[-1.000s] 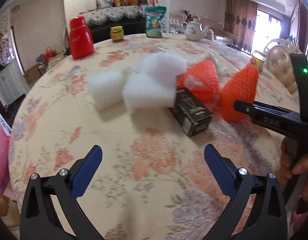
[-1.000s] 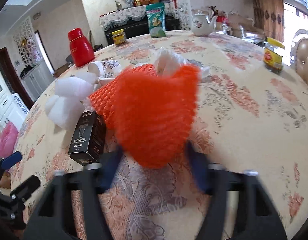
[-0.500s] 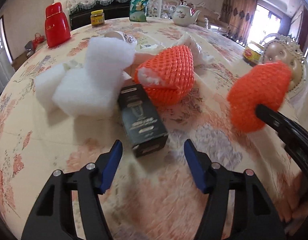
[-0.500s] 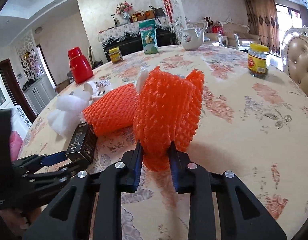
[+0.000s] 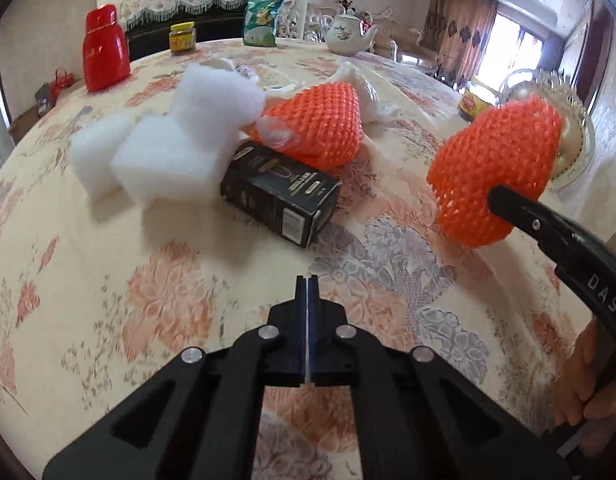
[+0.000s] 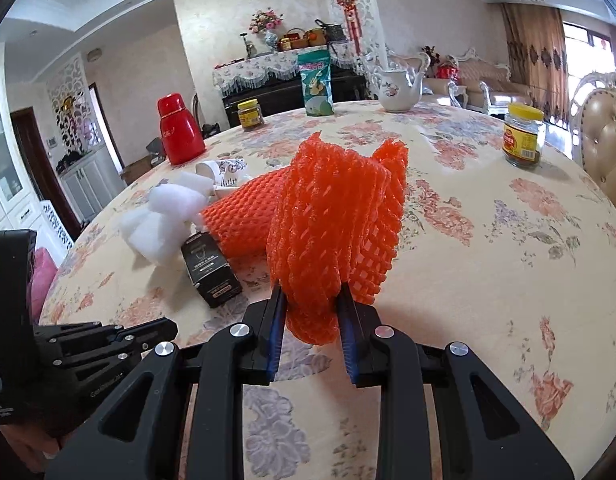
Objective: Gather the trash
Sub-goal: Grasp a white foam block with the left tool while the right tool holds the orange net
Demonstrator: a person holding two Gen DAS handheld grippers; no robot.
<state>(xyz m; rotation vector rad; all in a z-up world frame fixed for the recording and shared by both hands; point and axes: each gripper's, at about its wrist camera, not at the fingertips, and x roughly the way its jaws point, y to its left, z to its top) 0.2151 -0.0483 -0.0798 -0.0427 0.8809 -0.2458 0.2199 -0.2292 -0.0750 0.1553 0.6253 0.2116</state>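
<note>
My right gripper (image 6: 311,300) is shut on an orange foam net sleeve (image 6: 336,232) and holds it above the floral table; the same sleeve (image 5: 496,168) hangs at the right of the left wrist view. A second orange net sleeve (image 5: 320,124) lies on the table against a black carton (image 5: 278,194) and white foam blocks (image 5: 176,140), with crumpled white paper (image 5: 368,92) behind. My left gripper (image 5: 307,280) is shut with nothing between its pads, hovering over bare tablecloth short of the black carton (image 6: 210,270).
Along the far table edge stand a red flask (image 5: 104,54), a small jar (image 5: 183,37), a green pouch (image 5: 262,14) and a white teapot (image 5: 348,36). A yellow-lidded jar (image 6: 524,136) stands at the right. A padded chair (image 6: 606,148) adjoins the table. A hand (image 5: 592,376) grips the right tool.
My left gripper has closed from wide open to fully shut on nothing and drifted toward the black carton. My right gripper has tightened on the orange sleeve and lifted it off the table.
</note>
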